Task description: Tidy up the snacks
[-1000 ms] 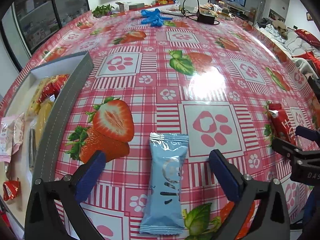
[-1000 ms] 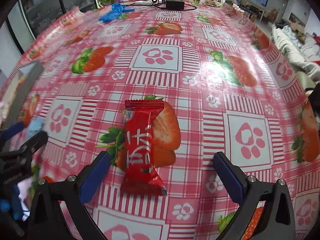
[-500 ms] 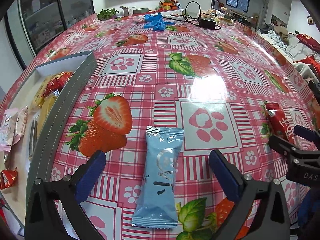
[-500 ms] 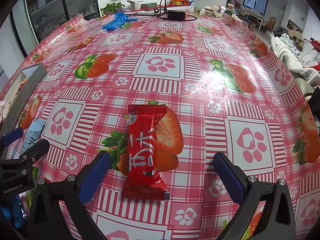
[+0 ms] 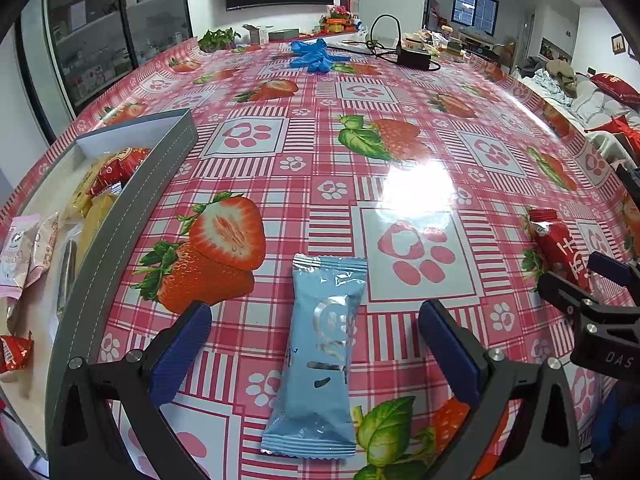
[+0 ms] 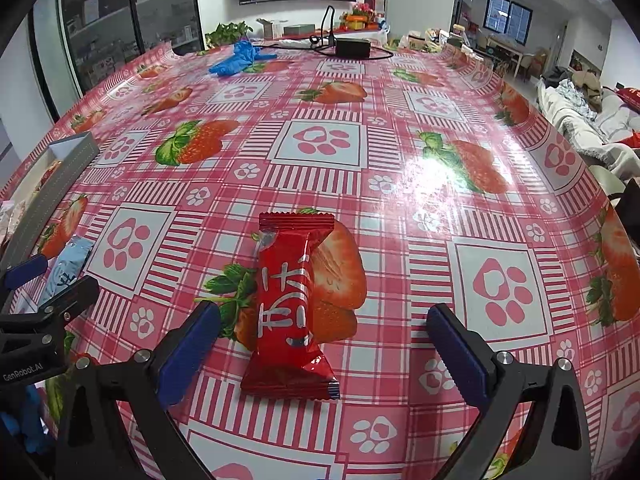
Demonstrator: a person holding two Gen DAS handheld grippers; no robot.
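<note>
Both grippers are hanging wide open — the left gripper point(image 5: 314, 348) straddling the blue packet point(image 5: 320, 354) lying flat on the tablecloth point(image 5: 400, 120), the right gripper point(image 6: 324, 344) bracketing the red packet point(image 6: 290, 304) — so each wants lowering squarely before pinching across the wrapper's middle.

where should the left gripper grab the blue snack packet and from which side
Grip the blue packet across its middle, coming straight down from above with the left gripper. It lies flat on the tablecloth, long axis running along the fingers, so the open jaws already straddle its narrow width. Avoid the thin crimped ends.
</note>
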